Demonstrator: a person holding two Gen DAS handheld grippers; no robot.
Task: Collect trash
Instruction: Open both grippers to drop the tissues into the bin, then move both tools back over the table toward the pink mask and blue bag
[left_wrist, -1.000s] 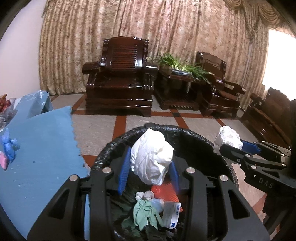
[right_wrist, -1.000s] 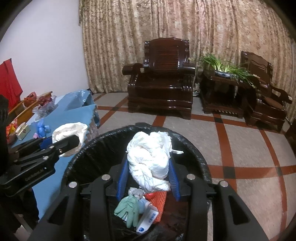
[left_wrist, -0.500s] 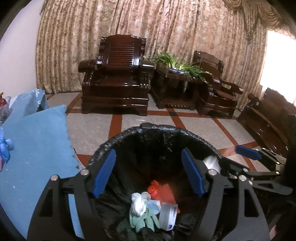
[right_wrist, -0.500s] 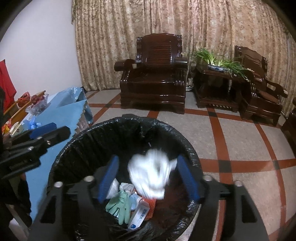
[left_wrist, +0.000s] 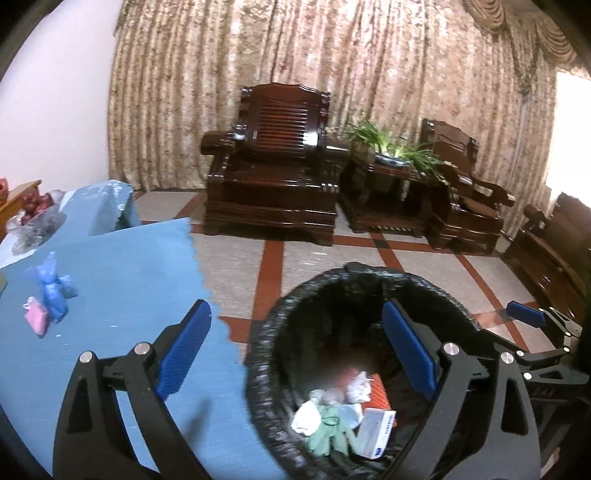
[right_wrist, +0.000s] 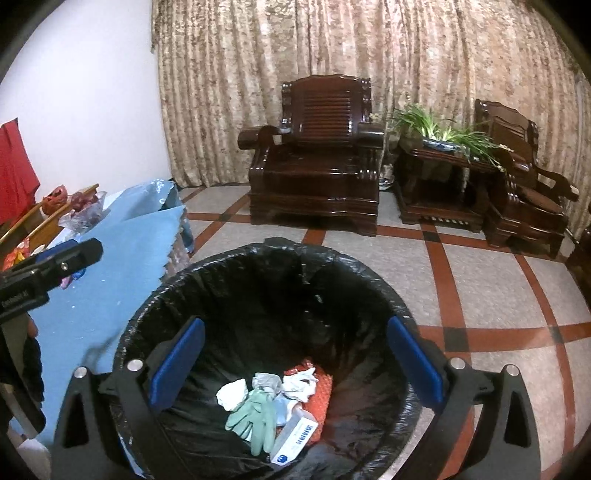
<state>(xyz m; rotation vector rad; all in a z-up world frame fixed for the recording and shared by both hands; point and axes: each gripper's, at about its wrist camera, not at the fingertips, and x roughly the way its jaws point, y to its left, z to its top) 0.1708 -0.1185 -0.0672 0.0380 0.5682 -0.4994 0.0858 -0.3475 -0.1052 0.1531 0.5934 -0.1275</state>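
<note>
Partly blurred in the left view, the crumpled white paper (right_wrist: 232, 394), green glove (right_wrist: 255, 411) and small box (right_wrist: 294, 438) lie inside the black-lined bin (right_wrist: 273, 258). Both the left gripper (left_wrist: 295, 354) and right gripper (right_wrist: 293, 363) have fingers spread wide, empty. Beyond, the blue tabletop (left_wrist: 122, 273) carries a pink scrap (left_wrist: 36, 319).

A round trash bin (right_wrist: 343, 266), lined with a glossy black bag, is standing open on the tiled floor; crumpled white tissues (right_wrist: 232, 394) are lying at its bottom, touching a pale green glove (right_wrist: 255, 417); a small white box (right_wrist: 295, 439) is resting tilted beside an orange-red mesh piece (right_wrist: 320, 391).
</note>
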